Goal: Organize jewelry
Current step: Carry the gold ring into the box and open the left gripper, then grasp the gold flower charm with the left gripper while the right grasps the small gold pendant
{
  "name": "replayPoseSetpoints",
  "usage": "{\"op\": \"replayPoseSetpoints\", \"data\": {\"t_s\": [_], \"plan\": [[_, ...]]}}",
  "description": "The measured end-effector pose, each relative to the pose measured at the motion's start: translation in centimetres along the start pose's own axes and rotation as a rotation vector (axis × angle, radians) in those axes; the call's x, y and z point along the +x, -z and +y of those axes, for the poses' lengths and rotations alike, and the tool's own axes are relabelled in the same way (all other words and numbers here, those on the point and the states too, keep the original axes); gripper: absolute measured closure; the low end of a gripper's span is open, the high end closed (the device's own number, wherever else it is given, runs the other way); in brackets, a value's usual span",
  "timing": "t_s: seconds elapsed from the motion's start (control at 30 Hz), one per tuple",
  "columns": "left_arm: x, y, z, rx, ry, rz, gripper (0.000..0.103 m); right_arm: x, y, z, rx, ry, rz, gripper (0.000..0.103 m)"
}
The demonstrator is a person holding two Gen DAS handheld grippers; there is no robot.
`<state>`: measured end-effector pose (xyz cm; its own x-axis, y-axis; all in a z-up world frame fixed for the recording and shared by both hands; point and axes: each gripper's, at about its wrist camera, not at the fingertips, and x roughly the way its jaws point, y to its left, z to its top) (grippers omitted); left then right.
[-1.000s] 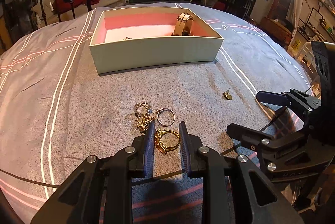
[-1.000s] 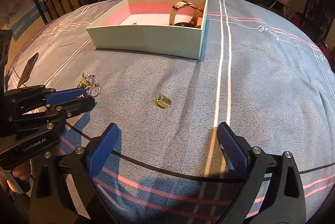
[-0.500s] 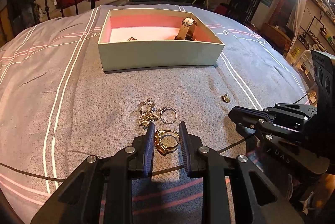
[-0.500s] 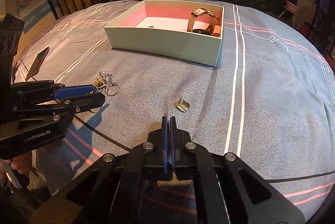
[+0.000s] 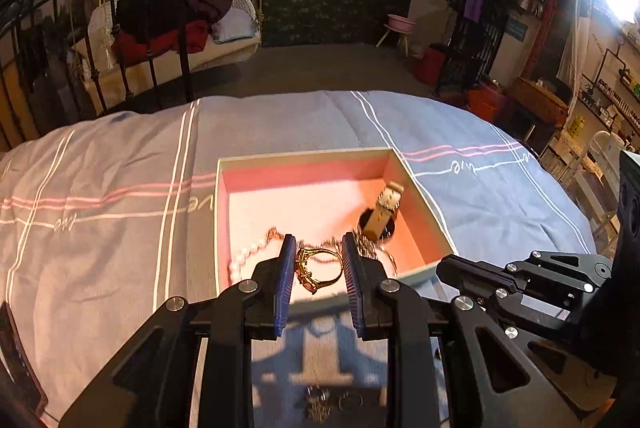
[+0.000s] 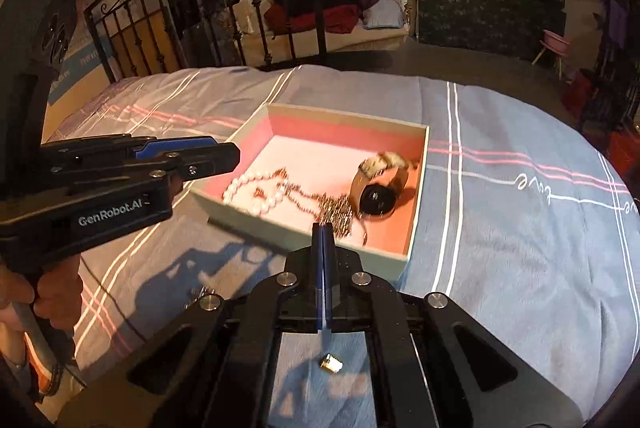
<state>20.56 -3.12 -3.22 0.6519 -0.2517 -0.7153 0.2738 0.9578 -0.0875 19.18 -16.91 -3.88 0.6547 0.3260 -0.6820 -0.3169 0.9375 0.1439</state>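
Observation:
My left gripper (image 5: 317, 256) is shut on a gold ring (image 5: 320, 269) and holds it above the near edge of the pale green box (image 5: 218, 228) with a pink inside. In the box lie a pearl strand (image 6: 244, 188), a chain (image 6: 332, 212) and a watch (image 6: 378, 184). My right gripper (image 6: 322, 228) is shut and empty, raised near the box's front wall (image 6: 288, 234). A small gold earring (image 6: 331, 364) lies on the cover below it. More rings (image 5: 332, 402) lie on the cover below the left gripper.
The box sits on a grey-blue bed cover (image 6: 520, 228) with white and pink stripes. A black iron bed frame (image 6: 200, 20) stands behind. A dark phone (image 5: 16, 356) lies at the left edge.
My left gripper has lifted the gold ring off the cover and carried it forward over the box's near edge. The right gripper, shut half a second ago, has also moved up toward the box.

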Motion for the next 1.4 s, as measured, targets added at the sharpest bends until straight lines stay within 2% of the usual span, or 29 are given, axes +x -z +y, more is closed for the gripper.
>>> {"op": "replayPoseSetpoints", "data": {"t_s": [0.17,0.3,0.47,0.6,0.63,0.67,0.7,0.73,0.77,0.8,0.83,0.97,1.07,1.13,1.27,1.37,1.4], "plan": [[2.7,-3.3,-0.3,0.005,-0.018,0.027,0.08,0.3,-3.0,-0.8,0.024,0.041,-0.019,0.102],[3.7,-3.4,-0.7,0.015,-0.021,0.049,0.08,-0.1,-3.6,-1.4,0.04,0.038,-0.031,0.102],[4.0,-3.2,0.5,-0.031,-0.045,0.079,0.08,1.7,-3.8,-0.9,0.001,0.06,0.015,0.102],[3.8,-3.0,0.6,-0.017,-0.061,0.089,0.08,3.1,-2.9,-1.2,0.013,0.08,0.048,0.102],[3.6,-2.8,0.8,-0.022,-0.063,0.088,0.076,3.2,-2.6,-1.3,0.017,0.091,0.06,0.101],[3.4,-2.6,0.9,-0.032,-0.063,0.093,0.067,3.2,-2.2,-1.4,0.022,0.105,0.075,0.099],[3.0,-2.3,1.1,-0.041,-0.066,0.091,0.044,2.9,-1.7,-1.7,0.03,0.123,0.091,0.081],[2.2,-1.8,1.3,-0.05,-0.068,0.067,0.032,2.4,-1.3,-1.9,0.04,0.137,0.088,0.039],[1.2,-1.1,1.4,-0.051,-0.066,0.041,0.031,1.5,-0.6,-2.1,0.055,0.152,0.063,0.018],[0.4,-0.4,1.5,-0.043,-0.063,0.031,0.031,0.2,0.3,-2.4,0.068,0.168,0.018,0.005],[-0.5,0.7,1.5,-0.036,-0.061,0.025,0.031,-0.7,1.2,-2.5,0.072,0.164,-0.011,0.005],[-2.6,6.6,2.0,-0.045,-0.067,0.046,0.031,-2.7,5.5,-3.3,0.126,0.123,-0.011,0.005],[-2.4,10.8,2.2,-0.058,-0.086,0.112,0.031,-2.9,8.3,-3.2,0.146,0.073,0.031,0.005],[-2.0,12.6,1.8,-0.043,-0.106,0.145,0.037,-2.6,9.4,-2.9,0.135,0.063,0.066,0.005],[-1.1,13.5,0.8,0.008,-0.142,0.164,0.042,-2.4,10.0,-2.7,0.131,0.053,0.076,0.005],[-0.9,13.4,0.1,0.049,-0.131,0.157,0.045,-2.2,10.0,-2.7,0.131,0.052,0.077,0.005],[-0.7,13.4,-0.2,0.062,-0.133,0.156,0.049,-2.2,10.1,-2.7,0.131,0.056,0.078,0.005]]}}
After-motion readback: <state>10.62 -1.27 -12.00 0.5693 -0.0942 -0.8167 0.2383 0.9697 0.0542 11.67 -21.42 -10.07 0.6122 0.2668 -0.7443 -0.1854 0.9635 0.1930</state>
